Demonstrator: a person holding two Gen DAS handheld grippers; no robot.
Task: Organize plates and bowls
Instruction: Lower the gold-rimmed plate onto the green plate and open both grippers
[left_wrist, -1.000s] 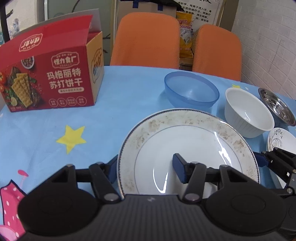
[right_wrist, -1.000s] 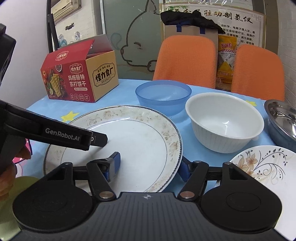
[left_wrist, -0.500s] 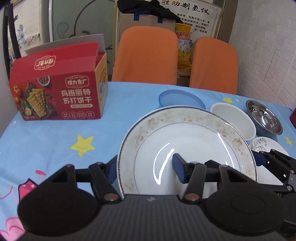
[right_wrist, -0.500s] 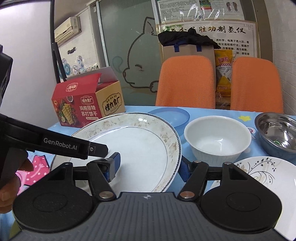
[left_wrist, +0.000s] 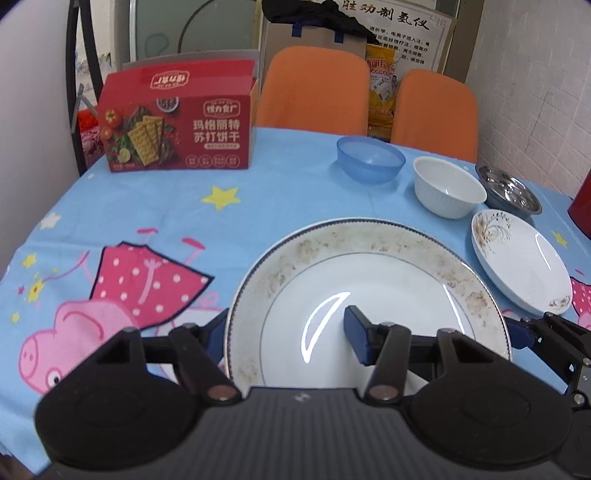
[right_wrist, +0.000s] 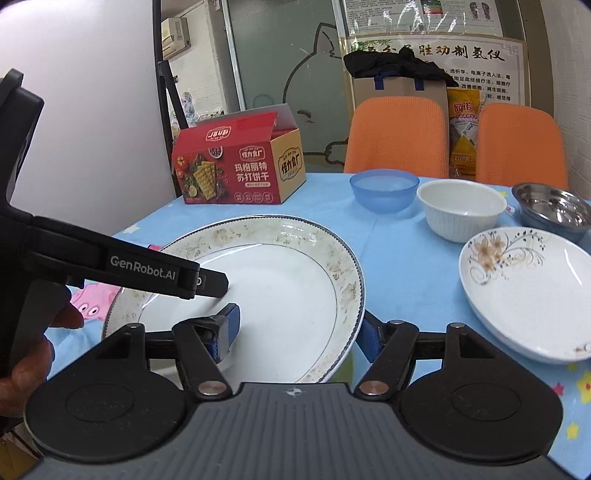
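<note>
Compared with a second ago, the large plate (left_wrist: 369, 280) sits higher above the desk (left_wrist: 147, 221) and nearer the person, with far more of the blue cartoon cloth showing beneath it. The red cracker box (left_wrist: 177, 125), flap open, stands at far left. The left gripper (left_wrist: 284, 332) pinches the plate's left rim and the right gripper (right_wrist: 297, 332) pinches its right rim. Further right sit the blue bowl (left_wrist: 370, 158), white bowl (left_wrist: 448, 186), steel bowl (left_wrist: 511, 190) and flowered plate (left_wrist: 521, 266), all empty.
</note>
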